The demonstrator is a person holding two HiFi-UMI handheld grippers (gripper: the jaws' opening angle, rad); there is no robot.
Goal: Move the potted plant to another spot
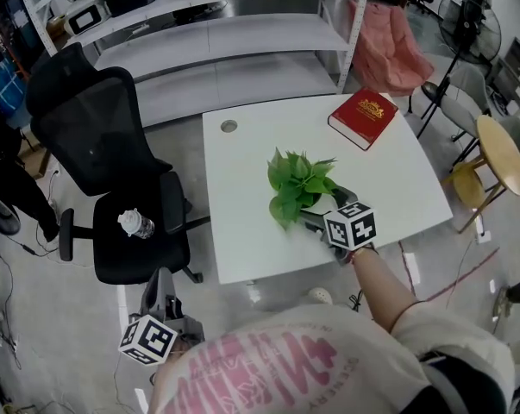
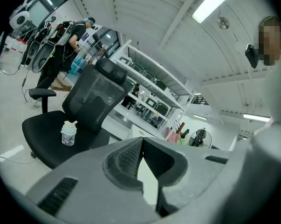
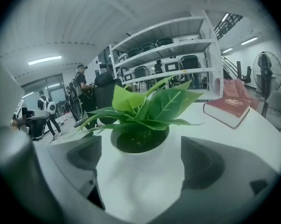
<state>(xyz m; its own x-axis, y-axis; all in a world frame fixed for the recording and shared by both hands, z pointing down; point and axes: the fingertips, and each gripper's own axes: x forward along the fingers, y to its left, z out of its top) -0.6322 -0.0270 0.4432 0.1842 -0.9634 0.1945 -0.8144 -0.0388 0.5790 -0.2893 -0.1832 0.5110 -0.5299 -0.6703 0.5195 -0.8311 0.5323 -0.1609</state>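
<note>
Right claw (image 3: 142,162): jaws set on either side of the white pot, both pads against its wall, so I am clamped on the potted plant (image 1: 298,184). Green leaves spread up and over the jaws. Plant upright. Marker cube (image 1: 351,225) sits just behind the pot on my side, my forearm running back from it

Plant position: over the white tabletop (image 1: 242,231), close to the near edge, a little right of the middle. Cannot tell whether the pot base rests on the surface or is raised off it

Left claw (image 2: 141,157): jaws together, the ribbed pads meeting at their tips, nothing between them. It hangs low at my left side, off the tabletop and over the floor, near the base of the black office chair (image 1: 122,188)

Around the plant:
- red book (image 1: 363,117) lies flat toward the far right corner of the tabletop, well apart from the pot
- round cable hole (image 1: 229,127) at the far left of the tabletop
- small clear bottle (image 1: 136,223) stands upright on the chair seat, left of the tabletop
- grey metal shelving (image 1: 225,33) beyond the far edge
- pink cloth (image 1: 389,46) draped to the right of the shelving
- standing fan (image 1: 475,20) at far right, with a round wooden stool (image 1: 501,153) nearer to me
</note>
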